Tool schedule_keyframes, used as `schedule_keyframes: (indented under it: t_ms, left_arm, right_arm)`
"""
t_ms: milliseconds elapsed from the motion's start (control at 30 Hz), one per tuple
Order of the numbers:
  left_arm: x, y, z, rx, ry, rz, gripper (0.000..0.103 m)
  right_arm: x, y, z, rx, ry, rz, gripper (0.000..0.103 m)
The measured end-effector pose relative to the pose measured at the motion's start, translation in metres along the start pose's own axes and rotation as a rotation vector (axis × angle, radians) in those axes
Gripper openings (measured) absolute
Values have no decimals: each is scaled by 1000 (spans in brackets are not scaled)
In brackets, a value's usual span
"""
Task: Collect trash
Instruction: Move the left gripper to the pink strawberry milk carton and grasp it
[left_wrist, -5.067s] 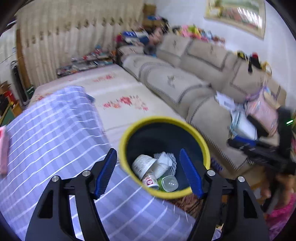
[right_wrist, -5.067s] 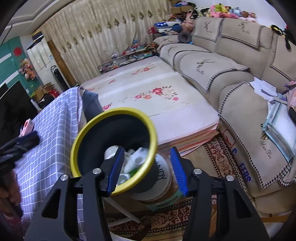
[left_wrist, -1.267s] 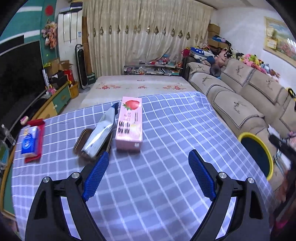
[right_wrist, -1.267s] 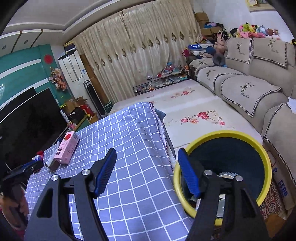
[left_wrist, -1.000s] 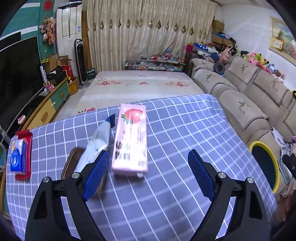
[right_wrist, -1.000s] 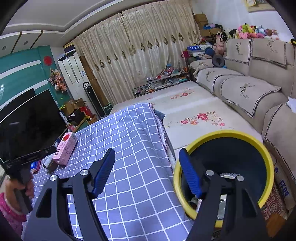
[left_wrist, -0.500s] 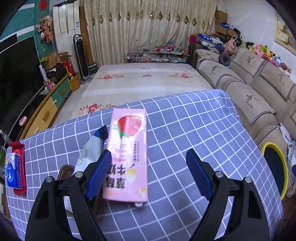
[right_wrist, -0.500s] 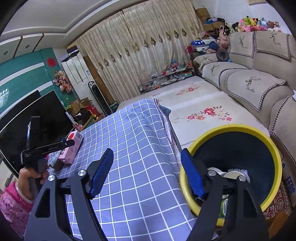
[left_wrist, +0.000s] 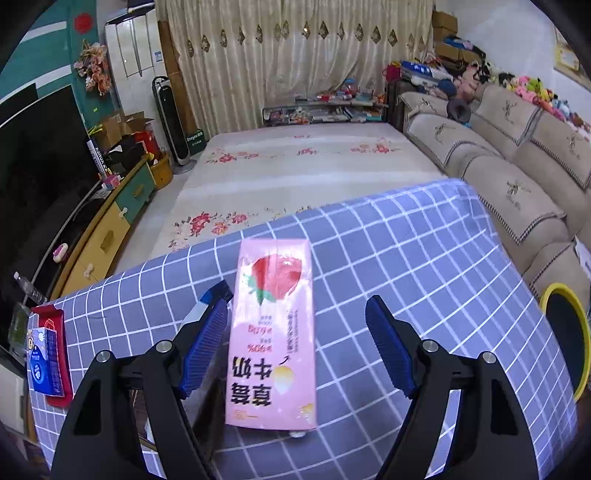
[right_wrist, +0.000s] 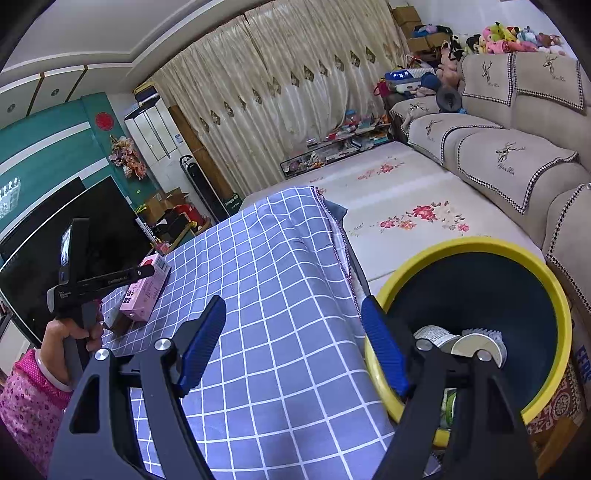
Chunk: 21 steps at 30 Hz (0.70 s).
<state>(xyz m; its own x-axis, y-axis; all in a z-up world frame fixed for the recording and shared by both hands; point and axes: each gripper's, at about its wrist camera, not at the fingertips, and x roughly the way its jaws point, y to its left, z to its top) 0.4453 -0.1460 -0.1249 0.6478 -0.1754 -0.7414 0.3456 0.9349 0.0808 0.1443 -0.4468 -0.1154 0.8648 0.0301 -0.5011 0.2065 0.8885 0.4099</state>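
A pink strawberry milk carton (left_wrist: 271, 332) lies flat on the blue checked tablecloth (left_wrist: 424, 277). My left gripper (left_wrist: 295, 314) straddles it, and its jaws are closing. The left pad is near the carton's side and the right pad stands well clear. A silver and blue pouch (left_wrist: 208, 301) lies behind the left finger. The yellow-rimmed bin (right_wrist: 480, 247) stands beside the table with cups (right_wrist: 476, 345) inside. My right gripper (right_wrist: 293, 306) hangs open and empty between the table edge and the bin. In the right wrist view a hand (right_wrist: 70, 330) holds the other gripper over the carton (right_wrist: 146, 288).
A red tray with a blue tissue pack (left_wrist: 48, 354) sits at the table's left edge. A dark television (left_wrist: 33, 177) stands on the left, a beige sofa (left_wrist: 517, 155) on the right, and a flowered floor mat (left_wrist: 295, 173) lies beyond the table.
My left gripper moved forward to the pink carton, which now lies between its fingers, and the jaws narrowed slightly. The right gripper stayed by the bin.
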Motion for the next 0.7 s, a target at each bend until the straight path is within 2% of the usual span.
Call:
schedule_keyframes:
  t_ms: [100,167,233,300,533,567,600,700]
  left_arm:
    - [7,4,-2,-3,24,24,77]
    - [12,5,-2,-16,36,7,77]
    - [15,2,-4,-3,43,5,70]
    - [17,-3,-4,10,48,2,68]
    - [32,-16,-3,21,78,11,67]
    - [34,-18,-5,23,86,8,64]
    - [36,-20,-7,25,99,3,51]
    - [34,-28,-14,35,108,-19,49]
  right_arm:
    - [-1,0,0,3,-2,1,73]
    - [0,-1,1,5,2,4,74]
    - [1,-1,0,4,7,7,74]
    - [1,-1,0,4,10,7,74]
    - [2,0,-1,3,22,4,74]
    - [3,0,-1,1,25,3,74]
    - [3,1,0,1,27,3,74]
    - [2,2,0,2,24,3,74]
